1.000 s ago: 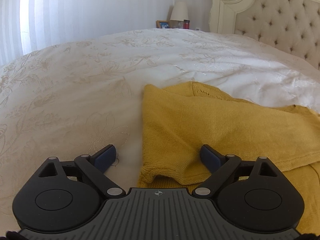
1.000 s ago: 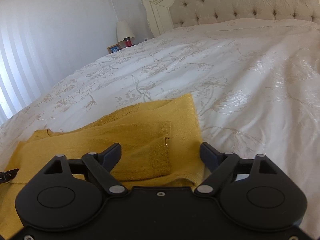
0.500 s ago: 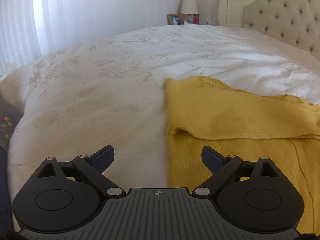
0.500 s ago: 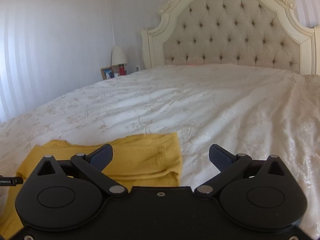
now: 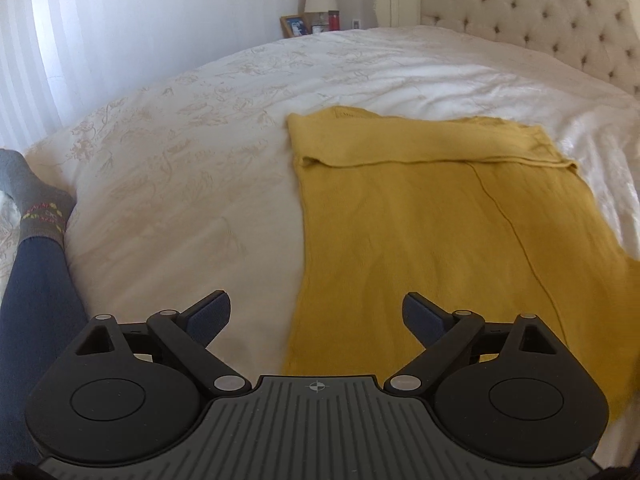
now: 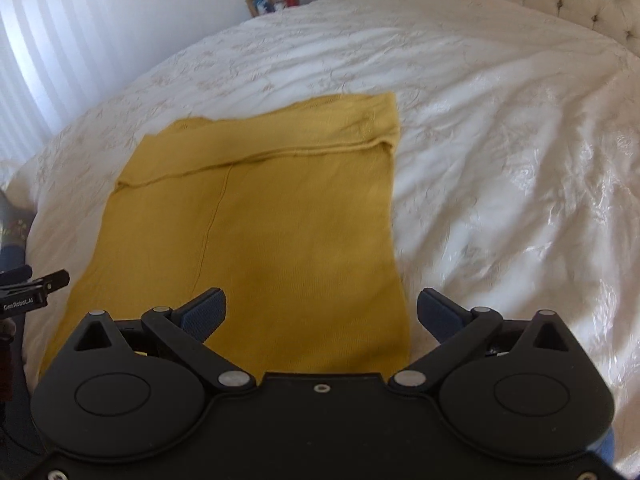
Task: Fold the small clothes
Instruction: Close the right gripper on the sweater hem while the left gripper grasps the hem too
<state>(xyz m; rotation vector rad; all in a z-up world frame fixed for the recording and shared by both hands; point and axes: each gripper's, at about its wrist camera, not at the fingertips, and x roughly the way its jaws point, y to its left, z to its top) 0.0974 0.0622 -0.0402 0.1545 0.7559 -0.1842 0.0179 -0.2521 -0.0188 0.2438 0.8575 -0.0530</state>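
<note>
A mustard yellow knitted garment lies flat on the white bedspread, its far end folded over into a band. It also shows in the right wrist view. My left gripper is open and empty, held above the garment's near left edge. My right gripper is open and empty, held above the garment's near right edge. The garment's near end is hidden behind both gripper bodies.
A tufted cream headboard stands at the far right. A nightstand with a lamp and a photo frame is by the far wall. A person's leg in a grey sock lies at the left. The left gripper's tip shows at the right wrist view's left edge.
Both grippers have pulled back and risen away from the folded far end of the garment. Much more of the garment shows now. Both stayed open and empty.
</note>
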